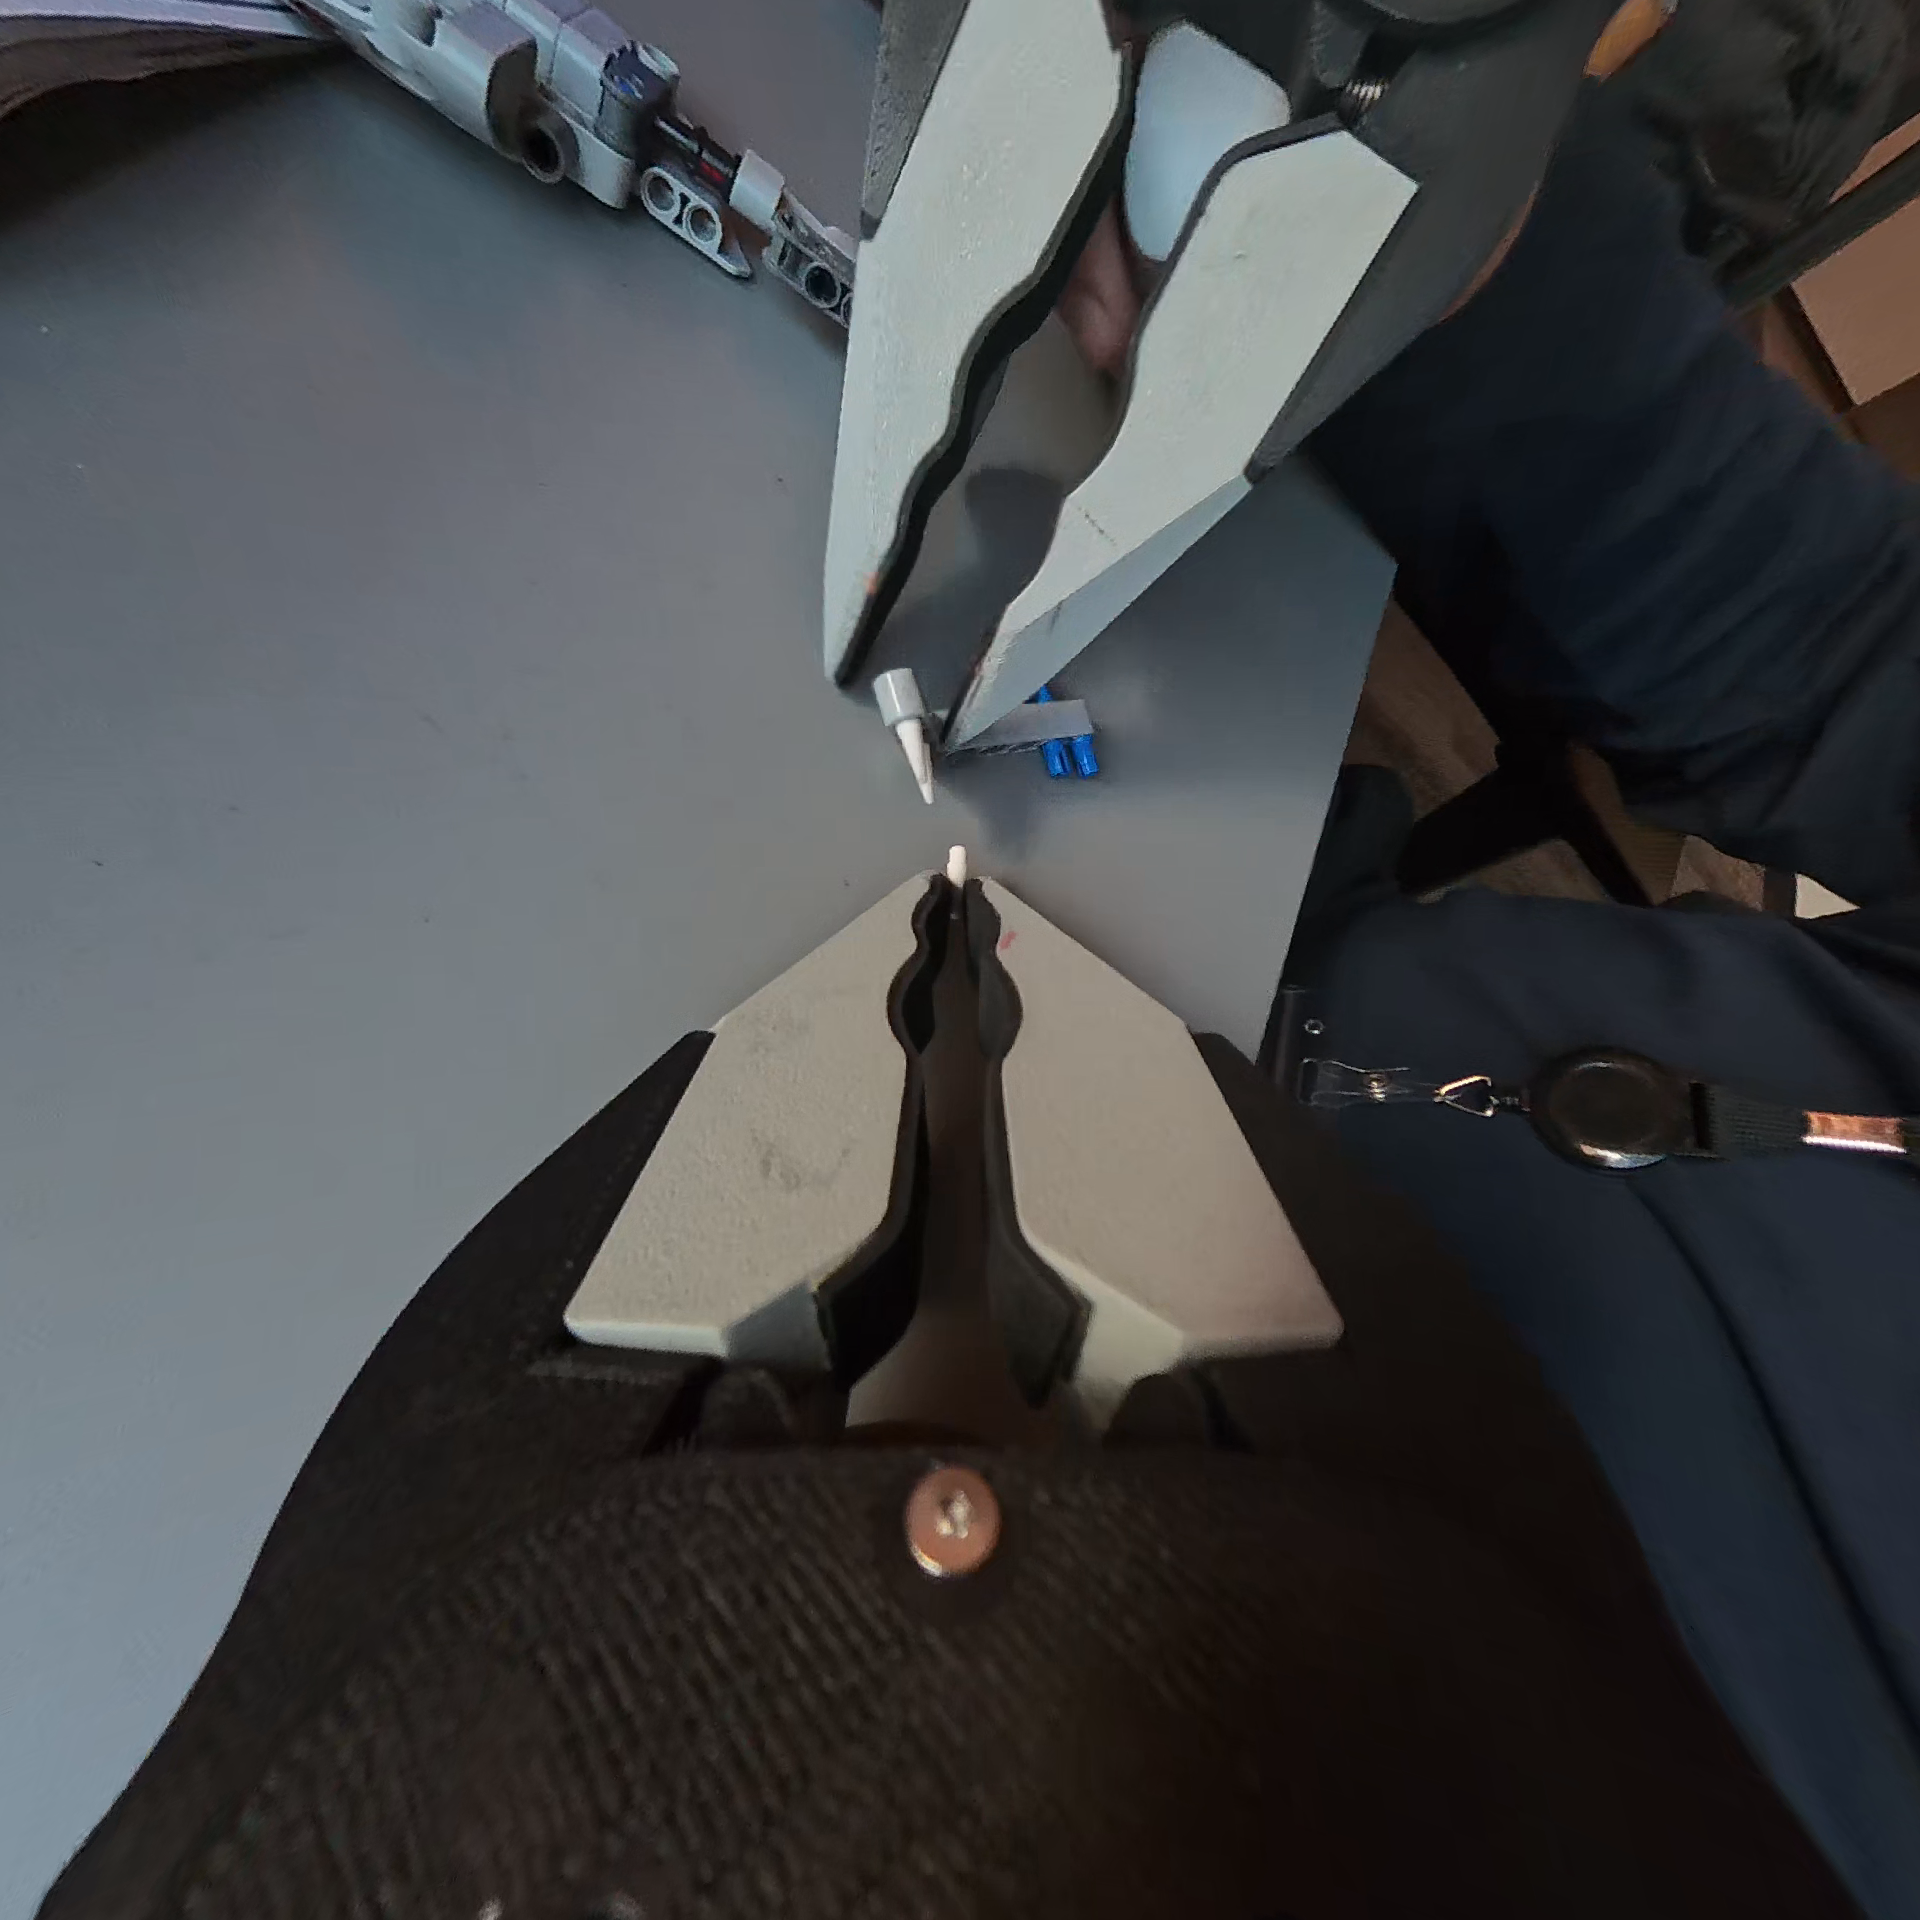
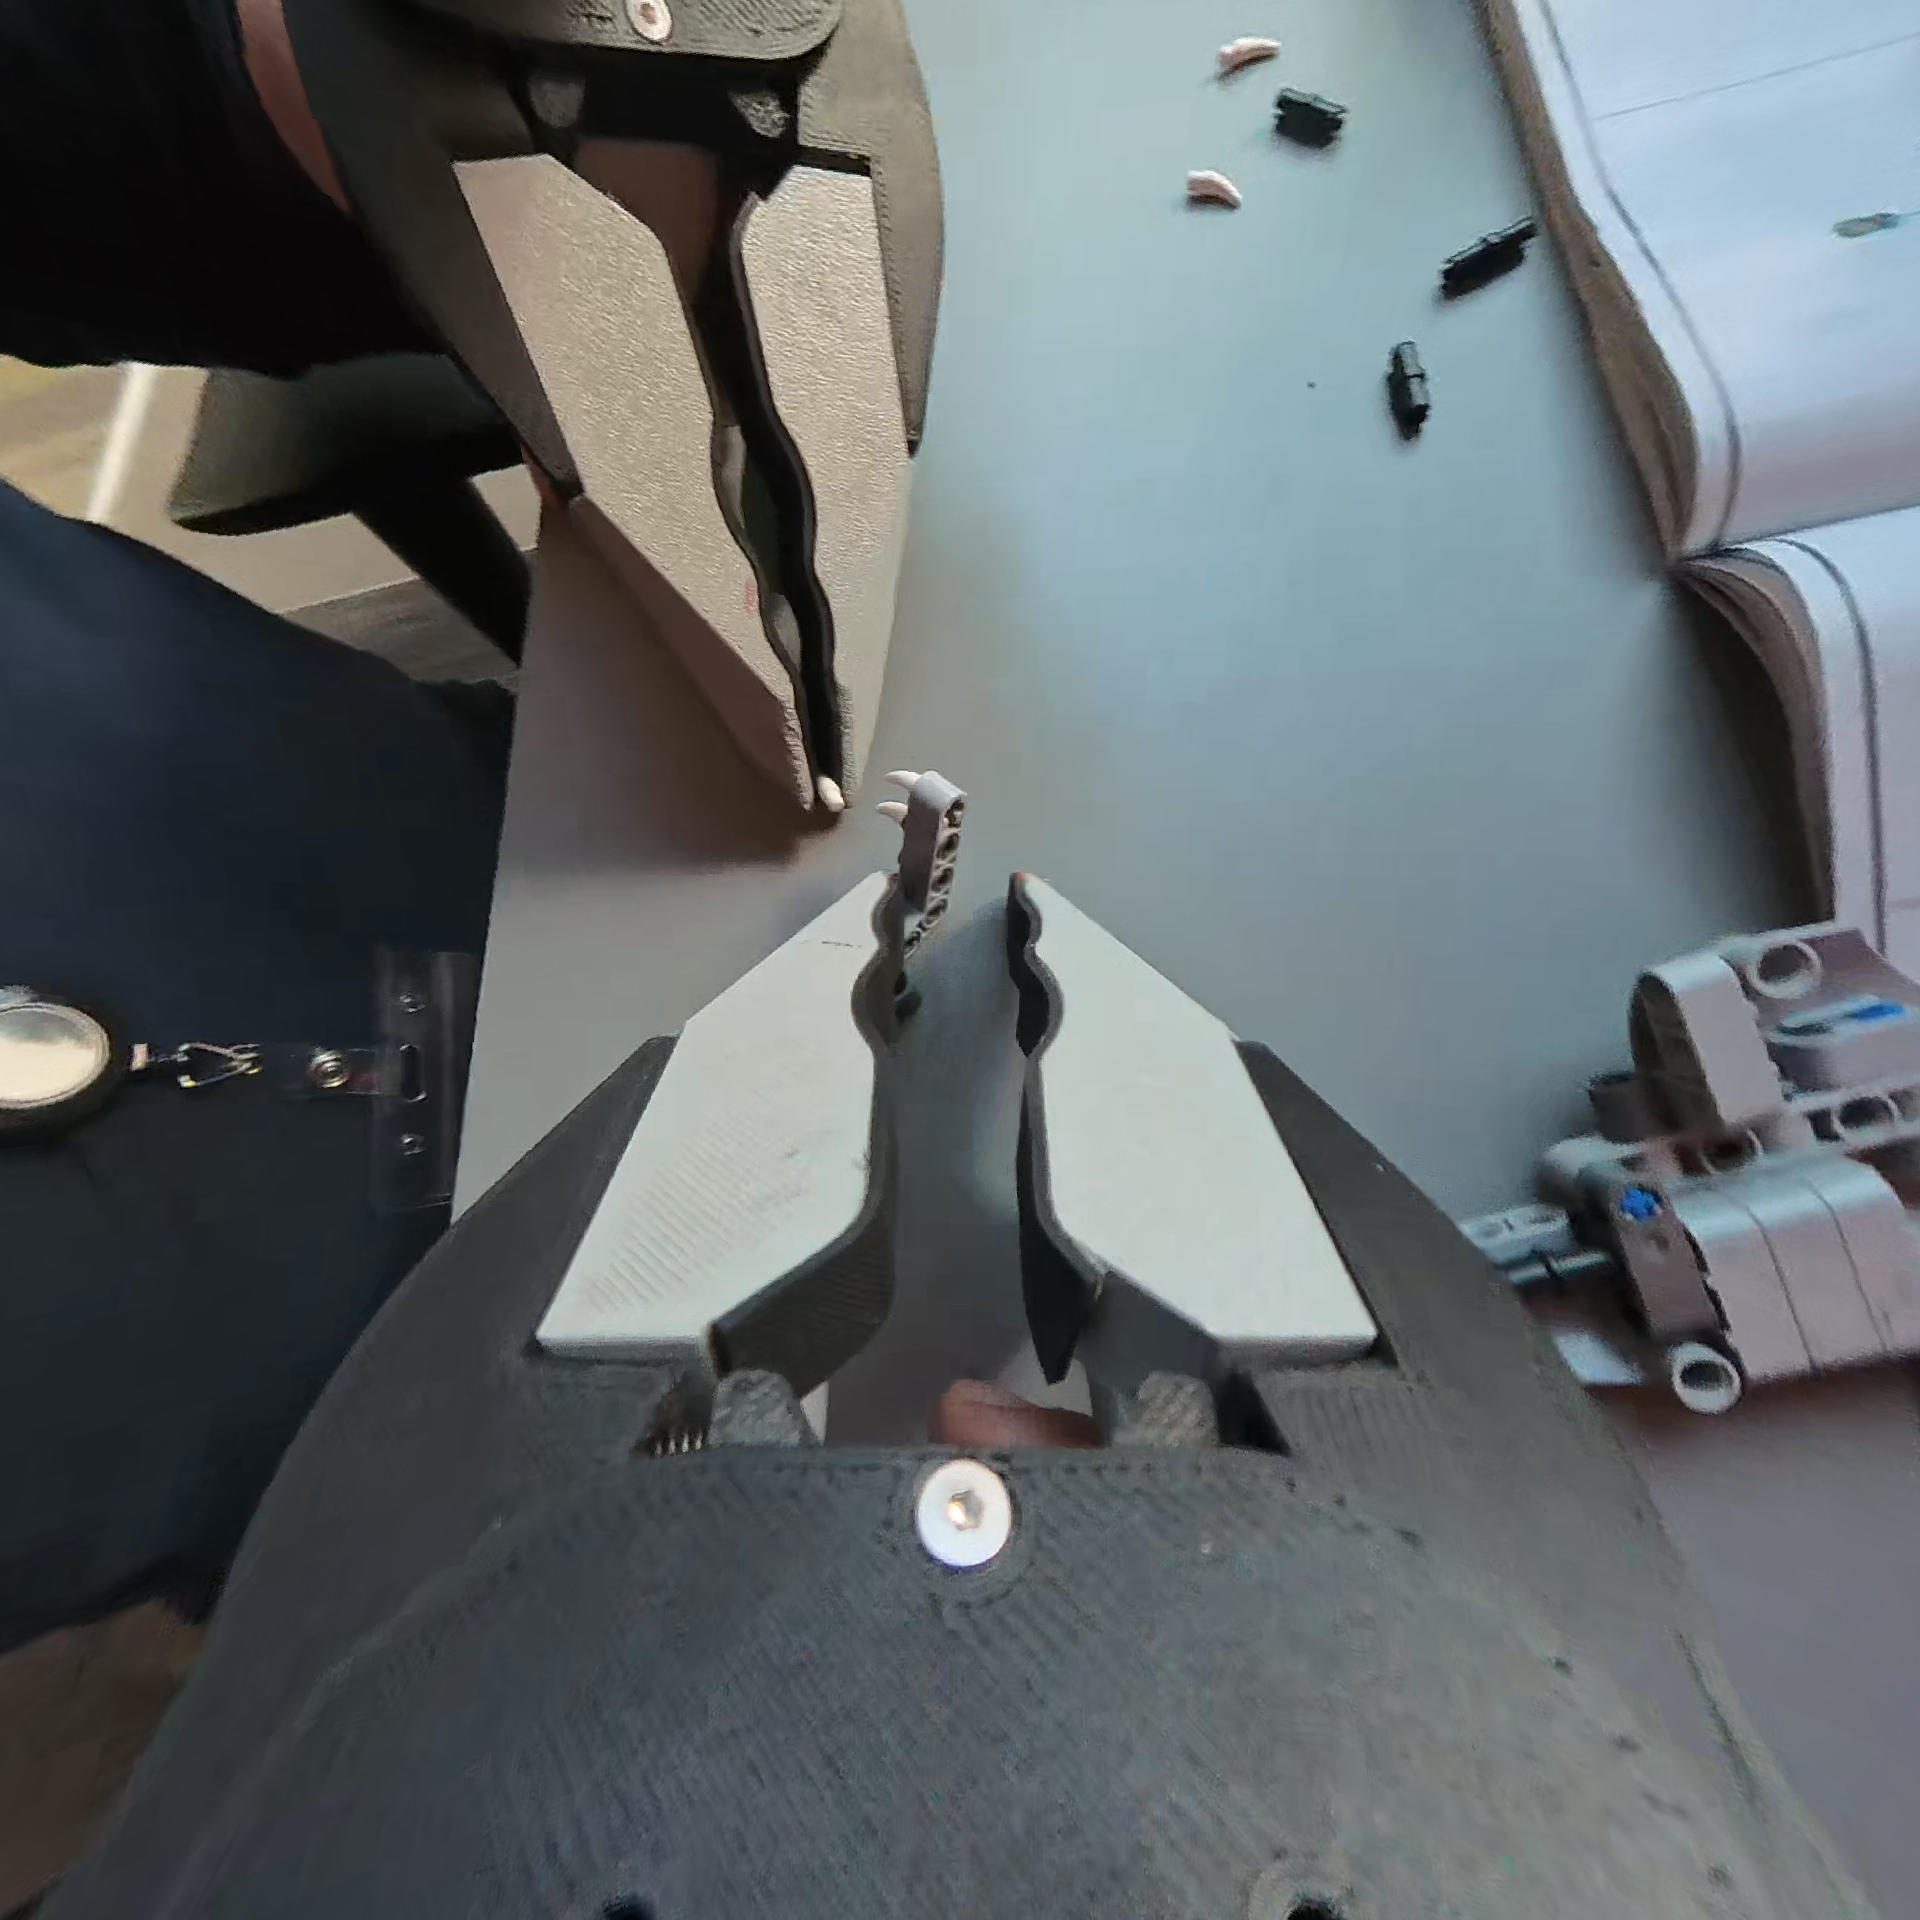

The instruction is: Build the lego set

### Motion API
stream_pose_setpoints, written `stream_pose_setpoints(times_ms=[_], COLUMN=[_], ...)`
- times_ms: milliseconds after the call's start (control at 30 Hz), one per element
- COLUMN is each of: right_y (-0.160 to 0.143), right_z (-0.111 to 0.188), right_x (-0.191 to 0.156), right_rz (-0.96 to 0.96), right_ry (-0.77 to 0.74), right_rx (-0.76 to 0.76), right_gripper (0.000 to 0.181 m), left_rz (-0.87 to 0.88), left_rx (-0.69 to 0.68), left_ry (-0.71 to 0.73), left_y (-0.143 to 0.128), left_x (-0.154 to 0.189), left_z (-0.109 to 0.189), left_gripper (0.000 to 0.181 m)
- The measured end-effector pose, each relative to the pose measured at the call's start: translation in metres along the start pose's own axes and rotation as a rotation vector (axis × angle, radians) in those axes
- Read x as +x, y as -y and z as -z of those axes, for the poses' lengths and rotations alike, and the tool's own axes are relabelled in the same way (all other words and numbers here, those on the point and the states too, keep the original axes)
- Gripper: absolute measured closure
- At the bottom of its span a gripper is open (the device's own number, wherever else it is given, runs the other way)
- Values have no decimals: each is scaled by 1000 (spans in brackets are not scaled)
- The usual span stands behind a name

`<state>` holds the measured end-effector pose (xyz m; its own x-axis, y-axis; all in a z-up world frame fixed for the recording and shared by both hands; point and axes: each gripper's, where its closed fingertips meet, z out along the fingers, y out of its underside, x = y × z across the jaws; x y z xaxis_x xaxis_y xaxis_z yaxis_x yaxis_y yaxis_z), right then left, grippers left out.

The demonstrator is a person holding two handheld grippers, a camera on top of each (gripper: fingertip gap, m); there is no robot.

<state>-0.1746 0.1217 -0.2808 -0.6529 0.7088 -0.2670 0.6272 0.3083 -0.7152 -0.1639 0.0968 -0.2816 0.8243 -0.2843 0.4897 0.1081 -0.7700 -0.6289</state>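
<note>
My left gripper (image 1: 951,883) is shut on a small white tooth piece (image 1: 956,860) that pokes out past its tips. It also shows in the right wrist view (image 2: 826,795), held just above the grey table (image 1: 312,623). My right gripper (image 2: 954,883) faces it, jaws apart. A short grey holed beam (image 2: 933,857) with two white teeth (image 2: 900,795) on its end leans on the inner side of one finger. In the left wrist view the right gripper (image 1: 914,707) has that beam (image 1: 1044,719) under one fingertip, with blue pins (image 1: 1070,758) on it. The held tooth is a short gap from the beam's end.
A large grey built model (image 2: 1745,1174) lies on the table, also in the left wrist view (image 1: 582,114). An open booklet (image 2: 1766,312) lies beyond it. Loose black pieces (image 2: 1486,255) and white teeth (image 2: 1214,187) lie nearby. The table edge and a person's lap with a badge reel (image 1: 1610,1107) are close. Less than 4 cm separates the two grippers' tips.
</note>
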Motion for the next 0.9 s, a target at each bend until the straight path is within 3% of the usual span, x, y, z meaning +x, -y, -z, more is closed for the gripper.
stream_pose_setpoints(times_ms=[100,267,400,900], right_y=[0,6,7,15], right_z=[-2,1,-2,-1], right_x=[-8,-5,-8,1], right_rz=[-37,-67,-60,-331], right_ry=[118,142,188,236], right_rx=[-4,38,18,104], right_gripper=[174,162,174,177], left_rz=[1,7,8,119], left_rx=[-2,-9,-13,20], left_ry=[-4,-27,-39,-60], left_y=[3,5,6,14], left_x=[-2,-4,-3,-13], left_z=[-1,-2,-3,-2], left_gripper=[181,181,181,181])
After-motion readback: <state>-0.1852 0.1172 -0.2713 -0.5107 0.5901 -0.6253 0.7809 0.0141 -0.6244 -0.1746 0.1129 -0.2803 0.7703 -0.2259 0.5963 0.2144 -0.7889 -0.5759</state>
